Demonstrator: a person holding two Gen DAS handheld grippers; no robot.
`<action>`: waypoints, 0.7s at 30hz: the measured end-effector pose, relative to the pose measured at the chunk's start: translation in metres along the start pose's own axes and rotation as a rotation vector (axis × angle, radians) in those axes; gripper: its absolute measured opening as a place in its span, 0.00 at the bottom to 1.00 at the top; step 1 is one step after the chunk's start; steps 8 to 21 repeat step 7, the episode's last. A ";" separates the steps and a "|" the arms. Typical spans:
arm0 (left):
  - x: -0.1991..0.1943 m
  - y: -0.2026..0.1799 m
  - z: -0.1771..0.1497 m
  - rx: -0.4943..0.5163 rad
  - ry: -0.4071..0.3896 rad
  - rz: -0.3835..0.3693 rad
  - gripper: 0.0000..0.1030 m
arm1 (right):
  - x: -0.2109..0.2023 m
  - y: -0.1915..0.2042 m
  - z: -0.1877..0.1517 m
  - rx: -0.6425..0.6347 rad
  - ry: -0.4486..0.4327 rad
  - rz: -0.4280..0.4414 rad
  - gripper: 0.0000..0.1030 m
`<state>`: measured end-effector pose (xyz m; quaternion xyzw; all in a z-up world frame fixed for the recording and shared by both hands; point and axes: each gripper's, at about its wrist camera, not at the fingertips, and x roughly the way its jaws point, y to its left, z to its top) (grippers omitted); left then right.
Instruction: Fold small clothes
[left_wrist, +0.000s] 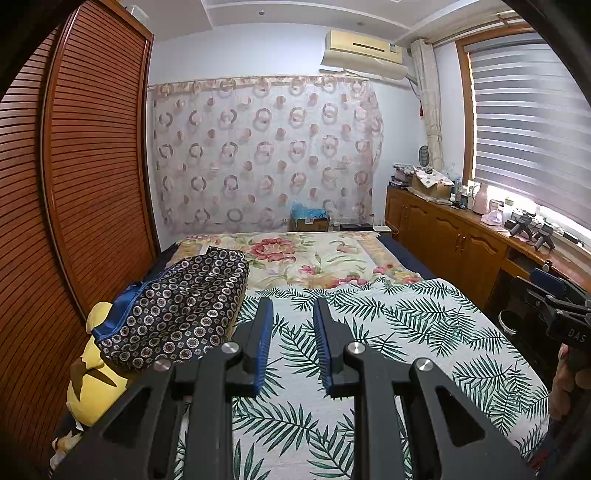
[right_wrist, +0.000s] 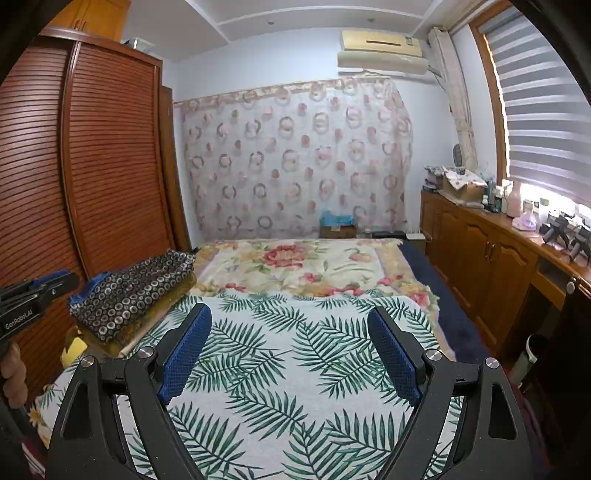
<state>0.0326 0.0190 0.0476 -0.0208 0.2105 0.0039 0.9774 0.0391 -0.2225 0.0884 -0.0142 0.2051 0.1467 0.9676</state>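
Both claws hang above the bed with nothing in them. On the left claw (left_wrist: 291, 314) the two blue pads sit close together with only a thin gap, holding no cloth. On the right claw (right_wrist: 290, 321) the jaws are spread wide, as if ready to take hold of something. A dark cloth with little rings (left_wrist: 177, 306) lies in a neat, flat pile at the left edge of the bed, near the brown wardrobe (left_wrist: 92, 166), resting on something yellow (left_wrist: 92, 384). It looks folded and put aside, out of the way. That leaves the leaf sheet (right_wrist: 295, 369) bare in the middle, a good flat spot for folding. Maybe the folding is done, or maybe more clothes will come.
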 end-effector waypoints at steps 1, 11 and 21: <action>0.000 -0.001 0.000 0.000 0.001 0.001 0.21 | 0.000 0.000 0.000 -0.001 0.000 -0.001 0.86; 0.000 0.000 -0.001 -0.001 0.000 0.001 0.21 | 0.000 0.000 0.000 0.000 0.001 0.001 0.86; 0.000 0.000 -0.001 -0.001 0.000 0.001 0.21 | 0.000 0.000 0.000 0.000 0.001 0.001 0.86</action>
